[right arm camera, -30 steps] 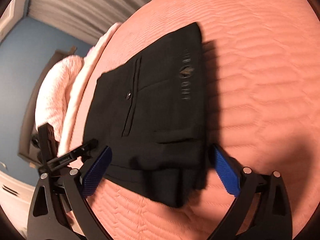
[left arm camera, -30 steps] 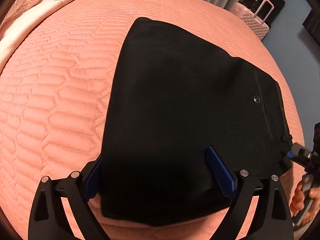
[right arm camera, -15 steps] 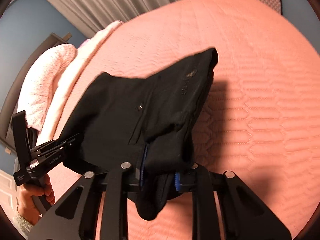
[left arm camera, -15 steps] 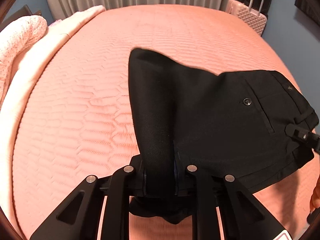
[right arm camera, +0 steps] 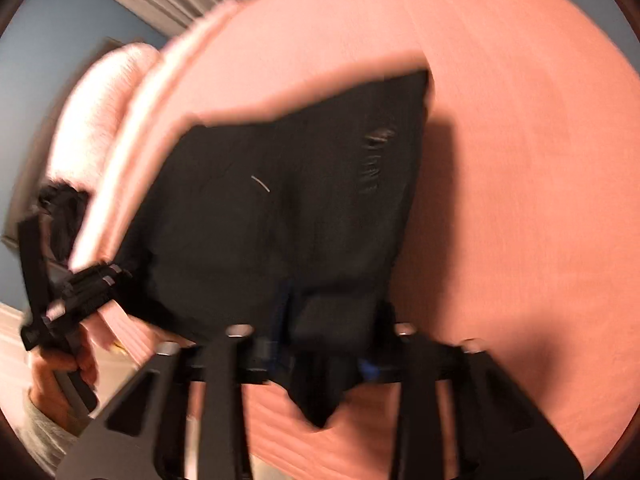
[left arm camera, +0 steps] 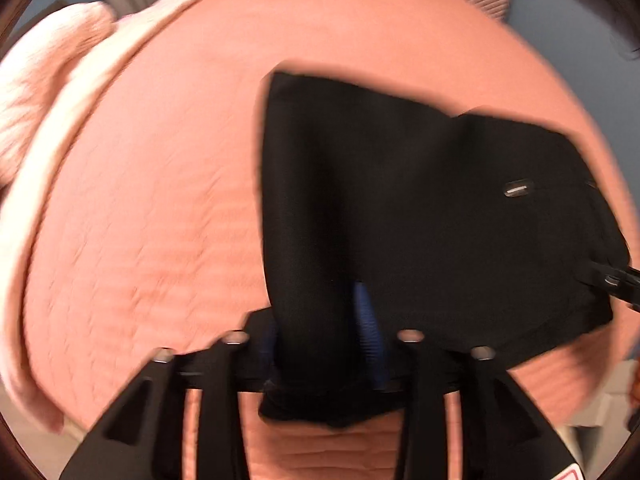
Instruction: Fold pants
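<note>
bed cover (left arm camera: pixel 140 220): salmon quilt, spread across both views | pants (left arm camera: pixel 420 208): black, folded, lifted off the quilt, from centre toward 3 o'clock | left gripper (left arm camera: pixel 320 344): jaws opening, fabric bunched between | right gripper (right arm camera: pixel 328 336): jaws opening, waistband between, at 6 o'clock

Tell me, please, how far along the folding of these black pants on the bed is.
Done: the black pants are already folded into a compact stack on the pink bedspread.

In hand: the left tool and right tool each have the stack's near edge bunched between their pads, with the jaws opening. The frames are blurred.

Left: probably letting go and flattening the stack; whether another fold follows is unclear.
</note>
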